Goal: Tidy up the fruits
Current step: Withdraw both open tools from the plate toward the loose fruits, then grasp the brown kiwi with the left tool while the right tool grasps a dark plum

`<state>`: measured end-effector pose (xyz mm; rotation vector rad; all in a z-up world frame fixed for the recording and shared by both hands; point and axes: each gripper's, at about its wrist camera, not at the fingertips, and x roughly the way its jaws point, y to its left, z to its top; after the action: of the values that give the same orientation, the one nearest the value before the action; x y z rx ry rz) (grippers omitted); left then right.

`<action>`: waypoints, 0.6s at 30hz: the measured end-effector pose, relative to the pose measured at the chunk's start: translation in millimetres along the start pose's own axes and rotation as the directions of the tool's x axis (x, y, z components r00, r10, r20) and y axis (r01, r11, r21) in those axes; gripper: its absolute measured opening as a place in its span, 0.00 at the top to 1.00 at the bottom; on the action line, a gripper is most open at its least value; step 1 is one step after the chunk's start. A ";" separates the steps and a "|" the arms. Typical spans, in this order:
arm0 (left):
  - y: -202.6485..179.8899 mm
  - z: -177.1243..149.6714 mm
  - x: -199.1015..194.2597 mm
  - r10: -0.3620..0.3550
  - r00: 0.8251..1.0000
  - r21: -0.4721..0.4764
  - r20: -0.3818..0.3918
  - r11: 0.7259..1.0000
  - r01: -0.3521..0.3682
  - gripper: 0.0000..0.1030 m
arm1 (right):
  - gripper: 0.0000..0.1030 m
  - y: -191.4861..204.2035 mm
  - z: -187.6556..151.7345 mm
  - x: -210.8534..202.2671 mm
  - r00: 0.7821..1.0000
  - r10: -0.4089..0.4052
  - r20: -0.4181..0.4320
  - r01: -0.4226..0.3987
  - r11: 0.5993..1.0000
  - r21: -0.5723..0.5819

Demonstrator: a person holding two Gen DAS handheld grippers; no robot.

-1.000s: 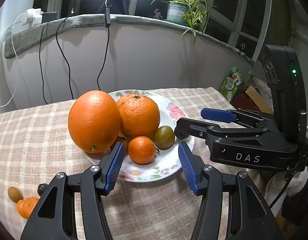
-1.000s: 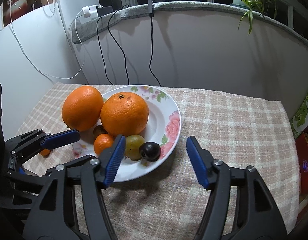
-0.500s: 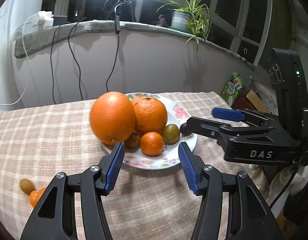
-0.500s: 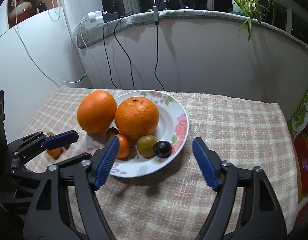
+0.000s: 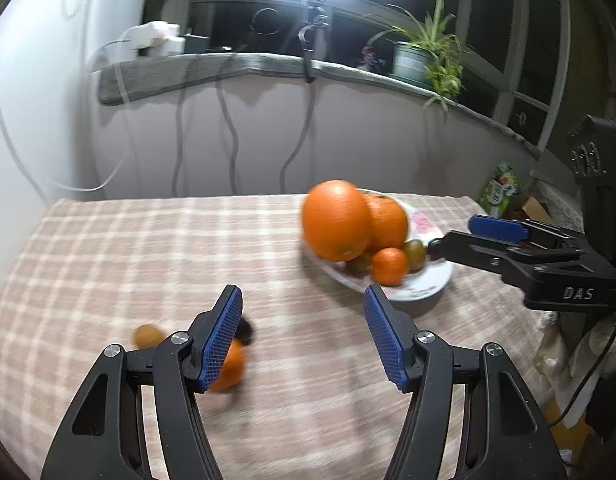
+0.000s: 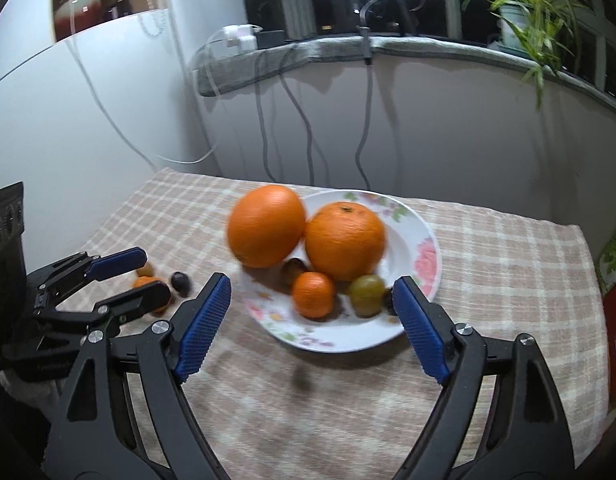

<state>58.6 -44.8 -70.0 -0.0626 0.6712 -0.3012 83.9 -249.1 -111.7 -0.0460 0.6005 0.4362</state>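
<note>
While most of the fruit is already sitting on the flowered plate point(image 6: 422, 256), a few pieces are still lying loose on the checked table point(image 5: 155, 248), so the sorting is looking well along but not finished. On the plate, two big oranges are resting side by side, the left orange point(image 6: 265, 226) hanging over the rim at about ten o'clock and the right orange point(image 6: 344, 240) nearer the middle. A small mandarin point(image 6: 312, 294), a greenish fruit point(image 6: 367, 294) and a dark one half hidden behind the blue pad are crowding the six o'clock edge.

Off at the plate's nine o'clock, three stragglers are waiting: a small orange fruit point(image 5: 229, 366), a brownish one point(image 5: 145, 335) and a dark plum-like one point(image 6: 180, 282).

Both tools are standing apart and holding nothing. The left tool point(image 5: 301, 336) has just been opening wider and is pointing toward the loose pieces, the small orange fruit just beside its left pad. The right tool point(image 6: 310, 320) is hovering wide before the plate.

Only "DAS" point(image 5: 576, 293) on the right tool's body is reading clearly; the green packet point(image 5: 500, 190) is too blurred.
</note>
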 end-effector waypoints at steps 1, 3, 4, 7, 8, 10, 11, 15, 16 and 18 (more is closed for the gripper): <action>5.4 -1.9 -2.8 0.009 1.000 -0.006 0.000 1.000 -0.009 0.39 | 0.17 5.3 -0.2 0.3 1.000 0.014 0.000 -0.014 1.000 -0.008; 16.3 -6.6 -8.2 0.025 1.000 -0.017 -0.004 1.000 -0.025 0.39 | 0.17 13.8 -0.9 1.0 0.999 0.040 0.000 -0.040 0.999 -0.023; 20.1 -8.0 -9.9 0.032 0.999 -0.021 -0.006 0.999 -0.032 0.39 | 0.17 19.2 -1.5 1.6 0.999 0.053 -0.002 -0.053 0.998 -0.035; 35.0 -16.0 -17.4 0.059 0.998 -0.040 -0.014 0.997 -0.059 0.39 | 0.17 34.7 -3.9 4.0 0.996 0.085 -0.013 -0.086 0.994 -0.073; 40.5 -18.5 -19.2 0.065 0.998 -0.048 -0.016 0.997 -0.065 0.42 | 0.17 39.8 -4.8 5.9 0.995 0.094 -0.018 -0.095 0.992 -0.084; 50.1 -22.5 -20.6 0.071 0.997 -0.067 -0.028 0.995 -0.072 0.48 | 0.17 48.2 -7.3 10.3 0.994 0.109 -0.030 -0.112 0.989 -0.099; 53.8 -25.2 -21.4 0.075 0.997 -0.075 -0.032 0.994 -0.077 0.48 | 0.17 52.8 -9.0 13.6 0.992 0.121 -0.040 -0.125 0.987 -0.105; 68.8 -34.0 -21.4 0.079 0.995 -0.106 -0.056 0.991 -0.085 0.56 | 0.21 67.7 -13.6 24.6 0.985 0.160 -0.068 -0.167 0.978 -0.122; 72.1 -36.0 -21.4 0.074 0.995 -0.116 -0.061 0.990 -0.081 0.59 | 0.23 72.2 -14.8 28.2 0.982 0.173 -0.081 -0.183 0.975 -0.129; 77.3 -38.9 -19.9 0.071 0.995 -0.124 -0.071 0.989 -0.080 0.61 | 0.29 79.8 -17.5 33.9 0.976 0.192 -0.101 -0.205 0.969 -0.137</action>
<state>39.4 36.4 -100.3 -0.1489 0.7571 -0.1878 66.8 -166.5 -138.4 -0.1471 0.6610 0.6756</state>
